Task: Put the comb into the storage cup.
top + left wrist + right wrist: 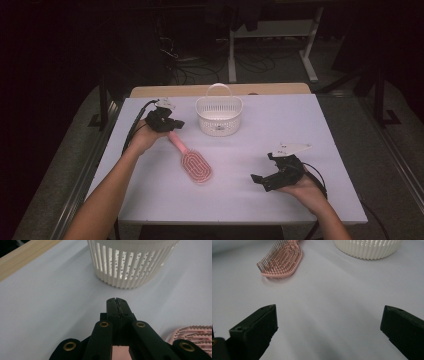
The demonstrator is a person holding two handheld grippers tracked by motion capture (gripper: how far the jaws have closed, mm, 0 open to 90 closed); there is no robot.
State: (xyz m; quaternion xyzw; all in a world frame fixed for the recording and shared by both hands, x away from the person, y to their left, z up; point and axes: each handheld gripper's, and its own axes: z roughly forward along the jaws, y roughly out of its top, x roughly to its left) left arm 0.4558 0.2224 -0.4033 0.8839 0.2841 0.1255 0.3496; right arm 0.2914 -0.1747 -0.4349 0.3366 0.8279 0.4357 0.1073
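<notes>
Pale lavender table, wooden strip along far edge, dark room with cables and desk legs beyond. White slatted basket near far edge, centre; nothing seen inside it. Pink hairbrush lies bristles up mid-table, handle toward far left. Your left gripper sits at handle end, jaws clenched tips together, pink handle just below them. Your right gripper near front right, jaws released wide, empty.

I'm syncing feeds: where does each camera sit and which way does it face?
High view: above the person's side, looking forward and down at the table; forearms, left gripper, right gripper show.
Left gripper view: rides that gripper, faces the basket past shut jaws.
Right gripper view: rides that gripper, faces the hairbrush between open jaws.
All share basket, hairbrush.
</notes>
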